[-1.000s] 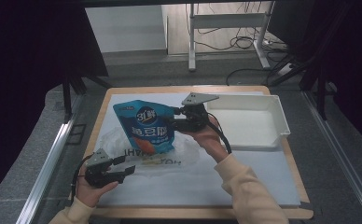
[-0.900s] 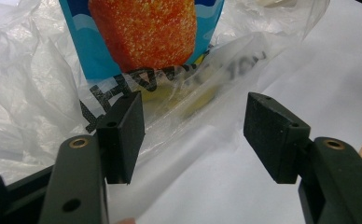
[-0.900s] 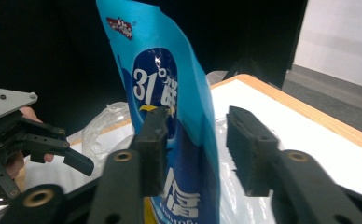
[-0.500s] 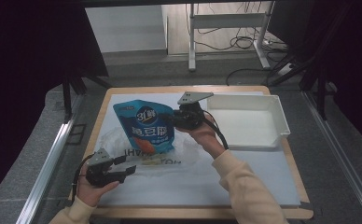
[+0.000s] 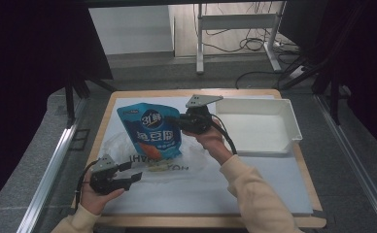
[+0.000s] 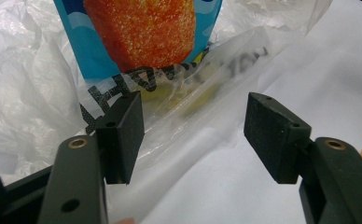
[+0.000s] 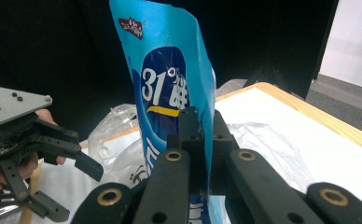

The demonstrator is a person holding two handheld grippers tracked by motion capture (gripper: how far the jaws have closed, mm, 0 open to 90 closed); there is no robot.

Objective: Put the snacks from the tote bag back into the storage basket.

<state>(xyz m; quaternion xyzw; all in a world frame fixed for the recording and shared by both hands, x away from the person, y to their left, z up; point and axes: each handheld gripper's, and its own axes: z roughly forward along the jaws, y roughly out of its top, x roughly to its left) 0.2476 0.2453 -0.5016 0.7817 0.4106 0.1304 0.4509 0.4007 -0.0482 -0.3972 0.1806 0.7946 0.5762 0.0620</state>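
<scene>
A blue snack pouch (image 5: 150,130) with white characters and an orange food picture stands tilted over a crumpled clear plastic bag (image 5: 128,155). My right gripper (image 5: 177,121) is shut on the pouch's right edge; in the right gripper view its jaws pinch the blue pouch (image 7: 174,84) upright. My left gripper (image 5: 130,171) is open near the table's front left, just short of the bag. In the left gripper view the clear bag (image 6: 188,102) with black lettering lies between and beyond the open jaws, and the pouch's (image 6: 142,32) lower end sits inside it.
A white rectangular tray (image 5: 259,127) sits at the right of the white mat (image 5: 225,184), on a wooden table (image 5: 317,213). Metal rails run along both sides of the table. Beyond the far edge are desk legs and cables on the floor.
My right gripper has lifted and tilted slightly with the pouch, raising it more upright. The left gripper has stayed almost in place.
</scene>
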